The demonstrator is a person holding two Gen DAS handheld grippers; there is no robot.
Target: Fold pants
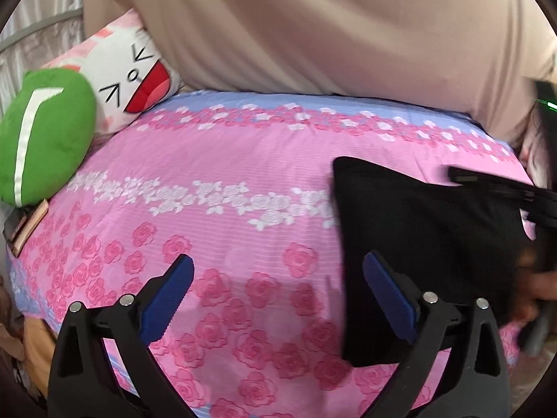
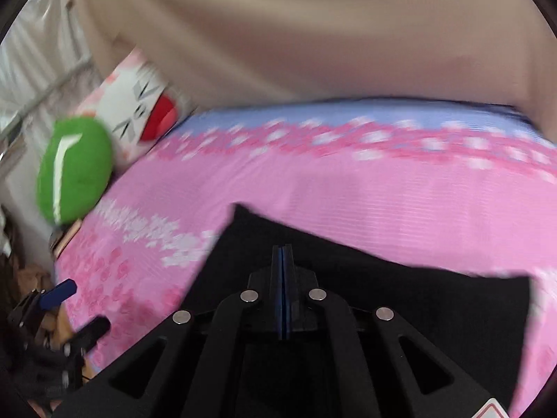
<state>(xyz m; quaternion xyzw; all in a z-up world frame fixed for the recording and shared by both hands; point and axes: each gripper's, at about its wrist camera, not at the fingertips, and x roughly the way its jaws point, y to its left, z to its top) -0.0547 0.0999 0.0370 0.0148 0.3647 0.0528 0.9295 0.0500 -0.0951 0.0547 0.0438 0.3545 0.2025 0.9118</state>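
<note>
Folding looks well along: the black pants point(image 1: 417, 254) lie as a compact dark bundle on the pink rose-print bedsheet point(image 1: 226, 160), toward the near edge of the bed and far across it from the green plush cushion point(image 1: 41, 139) and the cat-face pillow point(image 1: 135, 69). In the left wrist view the left gripper point(image 1: 278, 299) hovers over bare sheet just beside the pants, on the cushion's side of them; its jaws stand wide apart with nothing between the blue pads point(image 1: 170, 296). The right gripper point(image 2: 284, 278) sits over the pants, on the side away from the cushion. Its jaws are pressed together in the right wrist view, but the fabric beneath is as dark as the fingers, so I cannot tell whether a fold of cloth is pinched between them or they are shut on nothing. That view is blurred, which suggests the right hand is travelling. My guess is that the step in hand is carrying or tidying the last fold. To do it well, I would keep the right hand low so the layers do not slide apart, and draw any held edge square to the edge below it rather than on a slant. The free left gripper could pin the cushion-side edge of the bundle, so the sheet does not ruck up under it.
</note>
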